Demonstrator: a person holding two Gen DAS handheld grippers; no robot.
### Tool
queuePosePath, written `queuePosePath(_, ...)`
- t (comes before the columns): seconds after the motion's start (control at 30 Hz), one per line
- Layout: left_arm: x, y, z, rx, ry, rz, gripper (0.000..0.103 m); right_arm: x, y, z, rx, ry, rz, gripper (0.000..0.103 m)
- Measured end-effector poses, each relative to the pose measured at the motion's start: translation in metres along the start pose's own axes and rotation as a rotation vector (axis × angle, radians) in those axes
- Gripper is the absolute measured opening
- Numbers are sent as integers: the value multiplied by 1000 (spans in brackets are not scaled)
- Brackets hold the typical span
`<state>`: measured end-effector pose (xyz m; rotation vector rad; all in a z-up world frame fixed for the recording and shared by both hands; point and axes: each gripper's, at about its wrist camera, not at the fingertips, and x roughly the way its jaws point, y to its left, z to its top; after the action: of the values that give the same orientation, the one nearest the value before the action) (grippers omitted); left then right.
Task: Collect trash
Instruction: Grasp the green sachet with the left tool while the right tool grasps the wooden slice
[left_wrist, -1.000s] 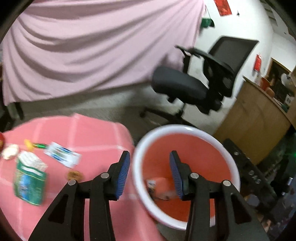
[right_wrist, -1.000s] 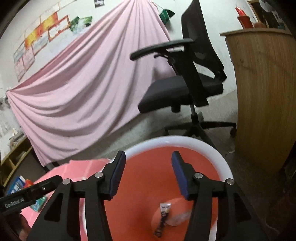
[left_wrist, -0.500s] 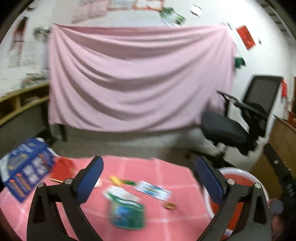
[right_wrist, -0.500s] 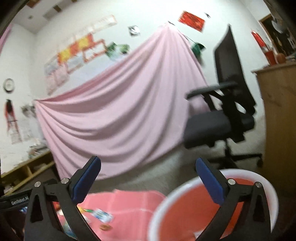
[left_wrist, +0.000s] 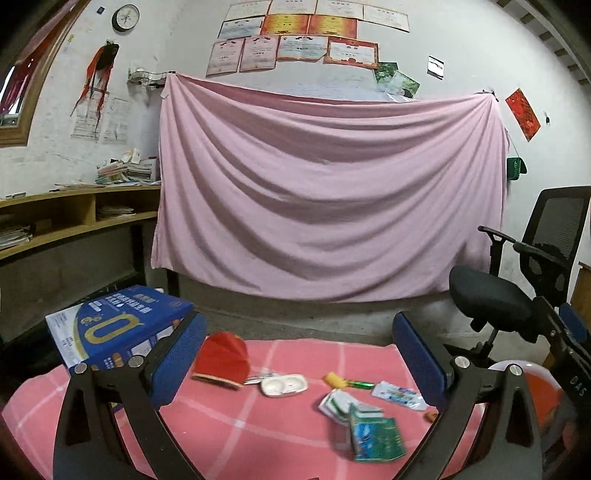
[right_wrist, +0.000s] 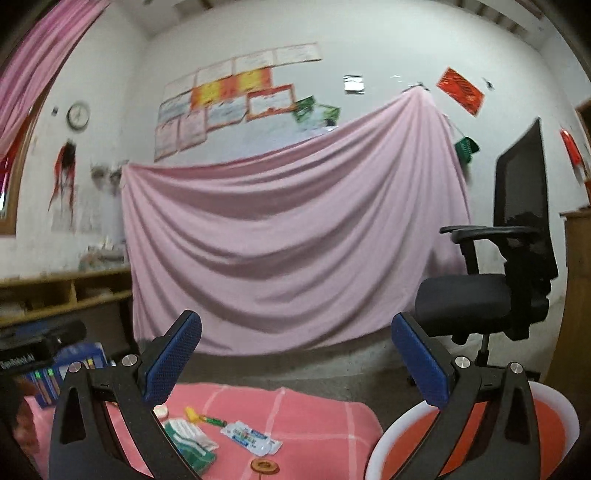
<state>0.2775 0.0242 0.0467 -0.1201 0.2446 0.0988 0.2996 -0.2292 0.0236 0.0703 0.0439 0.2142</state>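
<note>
Both grippers stand with their blue-padded jaws spread wide apart and nothing between them, having just been opening. The left gripper (left_wrist: 299, 354) hovers above a pink checked tablecloth (left_wrist: 258, 435) on which the trash lies scattered. In the left wrist view, a red folded paper piece (left_wrist: 221, 356) sits at about 11 o'clock from the cloth's middle, just beside the left jaw's pad, and a white oval double-well plastic case (left_wrist: 283, 384) lies next to it toward 12 o'clock. A short yellow-capped green stick (left_wrist: 341, 382) lies at 1 o'clock, a white and blue printed sachet (left_wrist: 397, 394) at 2 o'clock near the right jaw, and a green and white crumpled packet (left_wrist: 364, 424) at 4 o'clock. A small brown round piece (left_wrist: 429, 417) lies just inside the right jaw. A large blue and white cardboard box (left_wrist: 110, 328) rests at 10 o'clock, partly behind the left jaw. The right gripper (right_wrist: 295, 360) looks over the same cloth from farther to the right, with the packet, stick, sachet and brown piece all at its 7 o'clock. The round red plastic bin with a white rim (right_wrist: 402, 424) stands at its 5 o'clock, just beside the cloth's edge; what it contains is hidden. A black office chair (right_wrist: 480, 295) stands at 3 o'clock, and a pink draped sheet (right_wrist: 295, 240) hangs at 12 o'clock.
</note>
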Motion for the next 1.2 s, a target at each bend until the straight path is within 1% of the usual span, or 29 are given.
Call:
queuePosePath(0.1, 7, 4, -7, 1, 12, -4, 99, 5, 7, -6, -53, 35, -2, 103)
queuePosePath(0.17, 11, 5, -14, 10, 38, -16, 99, 8, 12, -11, -94, 63, -11, 103)
queuePosePath(0.3, 25, 1, -24, 15, 124, -56, 99, 18, 15, -20, -145, 130, -33, 103)
queuePosePath(0.47, 43, -7, -33, 35, 231, -81, 99, 29, 6, -27, -116, 228, -41, 103)
queuePosePath(0.57, 55, -12, -38, 42, 311, -106, 99, 38, -3, -31, -61, 300, -18, 103)
queuePosePath(0.7, 66, -20, -46, 53, 413, -173, 97, 46, -16, -38, 11, 384, -1, 103)
queuePosePath(0.77, 71, -26, -50, 75, 453, -198, 90, 50, -21, -42, 43, 431, 4, 103)
queuePosePath(0.83, 75, -32, -53, 94, 488, -214, 77, 55, -26, -47, 72, 484, 14, 103)
queuePosePath(0.87, 77, -36, -56, 106, 514, -237, 75, 57, -26, -50, 77, 504, 15, 103)
queuePosePath(0.93, 80, -42, -57, 121, 542, -259, 63, 61, -25, -53, 74, 544, 17, 103)
queuePosePath(0.97, 82, -45, -59, 135, 561, -268, 59, 63, -24, -55, 69, 565, 22, 103)
queuePosePath(1.03, 86, -48, -61, 142, 584, -279, 45, 66, -23, -59, 59, 597, 33, 103)
queuePosePath(1.07, 88, -49, -62, 141, 598, -285, 41, 68, -23, -60, 56, 610, 40, 102)
queuePosePath(1.1, 89, -49, -62, 137, 605, -287, 35, 70, -22, -62, 53, 630, 54, 97)
queuePosePath(1.13, 90, -48, -62, 129, 611, -290, 32, 72, -21, -65, 50, 657, 74, 89)
queuePosePath(1.17, 90, -45, -61, 117, 613, -291, 30, 75, -20, -69, 49, 693, 93, 85)
queuePosePath(1.2, 90, -43, -60, 105, 611, -294, 24, 78, -19, -72, 49, 718, 106, 79)
